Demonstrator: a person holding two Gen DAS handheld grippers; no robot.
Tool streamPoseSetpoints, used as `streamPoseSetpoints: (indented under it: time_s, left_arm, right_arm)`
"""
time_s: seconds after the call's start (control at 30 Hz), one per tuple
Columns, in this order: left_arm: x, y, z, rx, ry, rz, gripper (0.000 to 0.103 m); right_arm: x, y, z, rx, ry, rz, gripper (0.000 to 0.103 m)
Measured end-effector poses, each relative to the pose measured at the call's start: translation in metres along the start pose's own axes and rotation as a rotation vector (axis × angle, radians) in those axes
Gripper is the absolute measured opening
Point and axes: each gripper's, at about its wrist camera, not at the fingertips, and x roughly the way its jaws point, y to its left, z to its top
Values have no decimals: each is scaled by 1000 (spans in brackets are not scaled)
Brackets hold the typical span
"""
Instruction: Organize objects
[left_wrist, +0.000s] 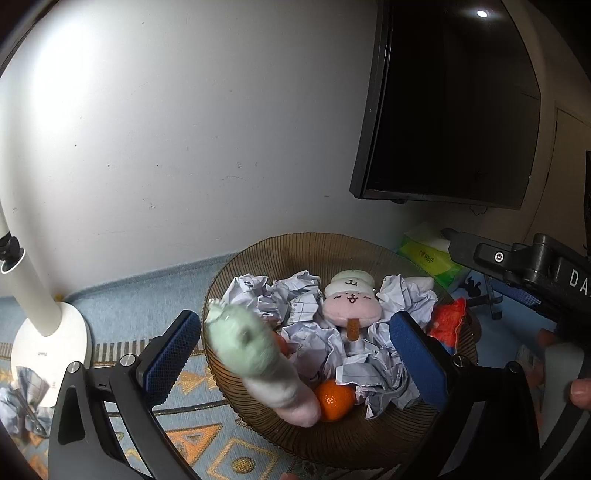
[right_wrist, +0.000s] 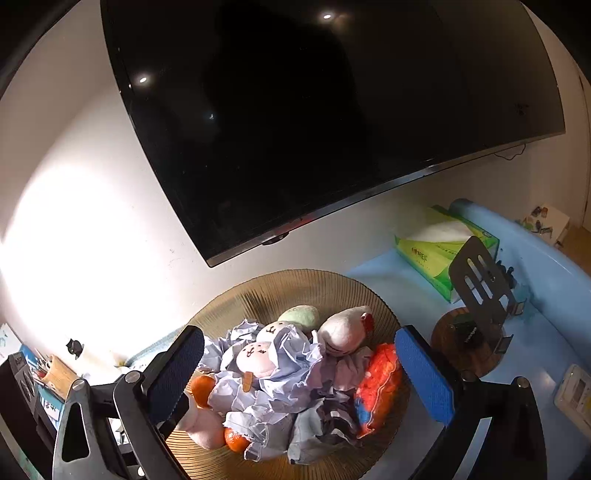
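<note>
Brown ribbed glass bowl (left_wrist: 258, 254) is our landmark; everything below is placed w/ respect to it. It sits on a pale blue patterned cloth (left_wrist: 192, 410) in front of a white wall.

Inside the bowl we see crumpled white paper balls (left_wrist: 369, 365) filling the middle, w/ a pink plush ice-lolly w/ a smiling face and brown stick (left_wrist: 351, 306) lying on top of them toward the bowl's far side. An orange mandarin (left_wrist: 334, 400) rests at the near rim. A red-orange crinkly snack bag (left_wrist: 448, 323) leans at the bowl's right edge. In the right wrist view a white plush w/ a red patch (right_wrist: 345, 328) lies at the far side, next to a pale green plush (right_wrist: 301, 315).

Our left gripper (left_wrist: 295, 350) stands wide open over the bowl's near half. A long plush w/ a green head and pink body (left_wrist: 258, 362) is between the fingers, blurred, its pink end down on the near rim beside the mandarin; neither blue pad touches it. Our right gripper (right_wrist: 299, 373) is also wide open above the bowl, nothing pinched.

Right of the bowl: a green tissue box (right_wrist: 428, 251) and a round wooden stand w/ a metal bracket (right_wrist: 480, 280). Left of the bowl: a white lamp base (left_wrist: 51, 347). Behind and above the bowl hangs a black TV screen (right_wrist: 314, 129).
</note>
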Motion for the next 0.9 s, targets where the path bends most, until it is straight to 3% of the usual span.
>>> streamPoseSetpoints:
  time_s: [0.23, 0.37, 0.47, 0.57, 0.7, 0.8, 0.9]
  left_arm:
    - [-7, 3, 5, -5, -1, 62, 102]
    - [-35, 44, 3, -24, -18, 156, 103]
    - [-46, 95, -14, -50, 32, 258, 103]
    - [-59, 150, -30, -96, 107, 375, 103]
    - [-70, 227, -59, -177, 256, 421, 103]
    - [-79, 266, -80, -226, 309, 471, 103]
    - [-84, 288, -87, -260, 350, 507, 103]
  right_arm:
    - [0, 20, -4, -52, 4, 4, 103]
    - [-13, 60, -9, -135, -28, 61, 103]
    - [-12, 105, -21, -218, -34, 124, 103]
    - [3, 168, -51, -376, 38, 218, 103]
    - [38, 248, -118, -586, 208, 342, 103]
    - [70, 285, -168, -695, 336, 349, 103]
    - [87, 306, -201, -803, 342, 289, 103]
